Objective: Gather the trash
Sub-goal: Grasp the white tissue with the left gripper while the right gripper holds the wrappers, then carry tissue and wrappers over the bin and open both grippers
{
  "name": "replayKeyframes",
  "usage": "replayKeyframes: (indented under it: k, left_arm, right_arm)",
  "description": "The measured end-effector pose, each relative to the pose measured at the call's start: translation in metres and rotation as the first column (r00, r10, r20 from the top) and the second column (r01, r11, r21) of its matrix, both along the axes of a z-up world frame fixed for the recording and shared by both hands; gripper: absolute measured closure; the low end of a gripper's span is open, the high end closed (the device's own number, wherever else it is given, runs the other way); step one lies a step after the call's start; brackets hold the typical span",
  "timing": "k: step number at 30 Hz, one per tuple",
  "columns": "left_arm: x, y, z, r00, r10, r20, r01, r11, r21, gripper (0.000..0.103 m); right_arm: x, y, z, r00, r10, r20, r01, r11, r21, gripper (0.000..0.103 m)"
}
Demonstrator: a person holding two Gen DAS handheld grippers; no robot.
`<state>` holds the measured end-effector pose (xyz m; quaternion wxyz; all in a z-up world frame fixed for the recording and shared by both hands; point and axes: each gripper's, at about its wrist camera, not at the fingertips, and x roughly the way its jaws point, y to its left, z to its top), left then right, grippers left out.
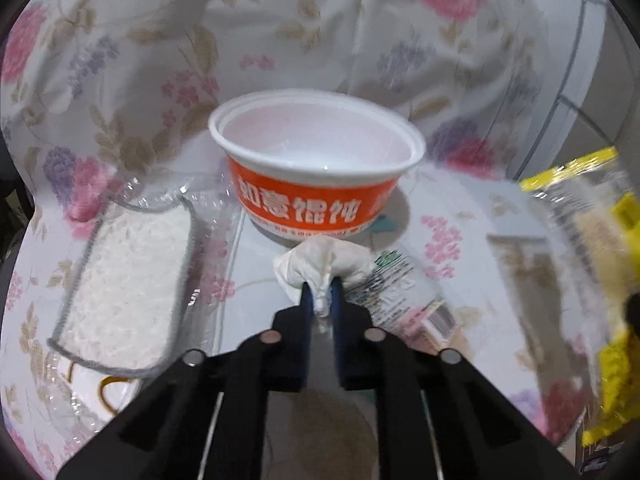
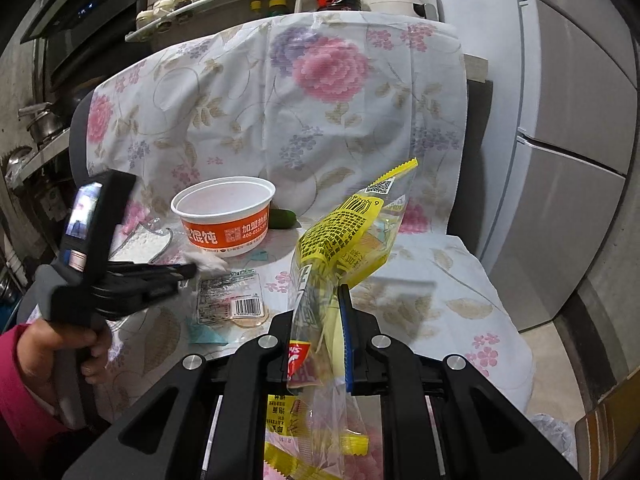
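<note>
My left gripper (image 1: 321, 292) is shut on a crumpled white tissue (image 1: 324, 260), just in front of an orange and white paper bowl (image 1: 320, 168) that stands empty on the flowered cloth. In the right wrist view the left gripper (image 2: 188, 270) reaches toward the tissue (image 2: 210, 264) below the bowl (image 2: 228, 216). My right gripper (image 2: 324, 300) is shut on a yellow and clear plastic wrapper (image 2: 344, 232), held up above the cloth. The same wrapper shows blurred at the right of the left wrist view (image 1: 592, 240).
A clear printed wrapper with a barcode (image 2: 232, 300) lies flat on the cloth near the tissue. A white cloth in clear plastic (image 1: 128, 280) lies left of the bowl. A green object (image 2: 282, 218) sits behind the bowl. A fridge (image 2: 560, 160) stands at right.
</note>
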<state>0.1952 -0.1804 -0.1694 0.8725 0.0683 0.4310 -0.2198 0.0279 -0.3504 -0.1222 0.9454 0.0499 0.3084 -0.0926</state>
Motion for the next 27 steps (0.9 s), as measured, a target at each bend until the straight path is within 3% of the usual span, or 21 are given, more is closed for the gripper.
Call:
replayKeyframes:
  k: [5, 15, 21, 27]
  left_arm:
    - [-0.035, 0.034, 0.034, 0.999, -0.007, 0.045, 0.012, 0.993, -0.113, 0.096]
    - [-0.114, 0.033, 0.082, 0.984, -0.056, 0.169, 0.084, 0.982, -0.166, 0.096]
    - [-0.152, -0.002, 0.083, 0.965, -0.198, 0.172, 0.229, 0.956, -0.184, 0.096]
    - [-0.191, -0.055, 0.084, 0.919, -0.343, 0.196, 0.38, 0.903, -0.199, 0.096]
  right_arm:
    - [-0.008, 0.002, 0.008, 1.0, -0.003, 0.016, 0.002, 1.0, 0.014, 0.089]
    - [-0.052, 0.001, 0.031, 0.998, -0.042, 0.052, 0.042, 0.999, 0.007, 0.089]
    - [-0.102, -0.019, 0.039, 0.989, -0.139, 0.051, 0.14, 0.99, -0.017, 0.089]
    - [-0.16, -0.053, 0.039, 0.961, -0.269, 0.056, 0.271, 0.962, -0.026, 0.089]
